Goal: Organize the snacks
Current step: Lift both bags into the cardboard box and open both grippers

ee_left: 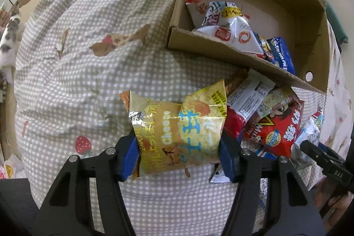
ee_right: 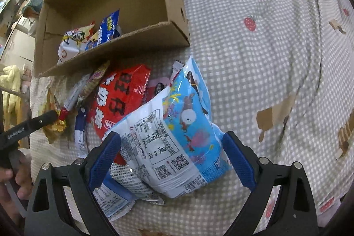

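Left wrist view shows the left gripper (ee_left: 178, 153) clamped on the yellow cheese snack bag (ee_left: 177, 132), lying on the checked bedcover (ee_left: 88, 72) near the cardboard box (ee_left: 243, 52). The right gripper (ee_right: 171, 160) straddles the blue-and-white bag (ee_right: 177, 143), pads apart. Next, I'd guess: lift the yellow bag into the box.
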Demonstrator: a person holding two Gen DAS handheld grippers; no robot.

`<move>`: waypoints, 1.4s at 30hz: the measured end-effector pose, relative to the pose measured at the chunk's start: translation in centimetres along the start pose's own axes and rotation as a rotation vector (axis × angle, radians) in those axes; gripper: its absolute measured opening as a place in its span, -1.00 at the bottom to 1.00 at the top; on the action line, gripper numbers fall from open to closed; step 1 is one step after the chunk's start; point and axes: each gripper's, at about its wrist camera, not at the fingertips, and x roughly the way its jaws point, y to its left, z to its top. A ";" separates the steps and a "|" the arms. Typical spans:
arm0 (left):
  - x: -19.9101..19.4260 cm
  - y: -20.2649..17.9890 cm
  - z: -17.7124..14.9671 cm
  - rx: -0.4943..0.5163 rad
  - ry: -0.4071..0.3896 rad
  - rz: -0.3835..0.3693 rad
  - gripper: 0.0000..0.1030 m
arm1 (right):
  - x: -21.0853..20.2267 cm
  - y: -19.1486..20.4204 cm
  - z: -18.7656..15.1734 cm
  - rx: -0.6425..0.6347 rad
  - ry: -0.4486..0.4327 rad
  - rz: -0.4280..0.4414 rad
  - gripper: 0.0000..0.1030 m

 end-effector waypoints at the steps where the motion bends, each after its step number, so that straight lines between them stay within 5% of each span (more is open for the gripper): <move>1: -0.1 0.0 0.1 0.001 -0.003 0.000 0.14 | 0.1 -0.1 -0.1 0.004 0.006 0.005 0.86; 7: -1.2 -0.1 -0.8 -0.002 -0.031 -0.007 0.14 | -0.4 0.5 -0.8 -0.023 0.003 0.033 0.86; 13: -3.5 -0.4 -1.2 0.029 -0.076 -0.005 0.14 | 0.3 1.7 -1.1 -0.115 0.018 -0.040 0.85; 24: -5.0 -0.5 -3.0 0.064 -0.129 0.012 0.14 | -3.3 0.7 -1.4 -0.102 -0.095 -0.030 -0.60; 30: -5.9 -0.6 -3.7 0.060 -0.158 0.012 0.14 | -5.3 -0.1 -2.5 -0.096 -0.148 0.002 -0.92; 42: -8.8 -0.3 -4.1 0.085 -0.258 0.019 0.14 | -10.7 -0.7 -4.4 -0.024 -0.330 0.104 -0.97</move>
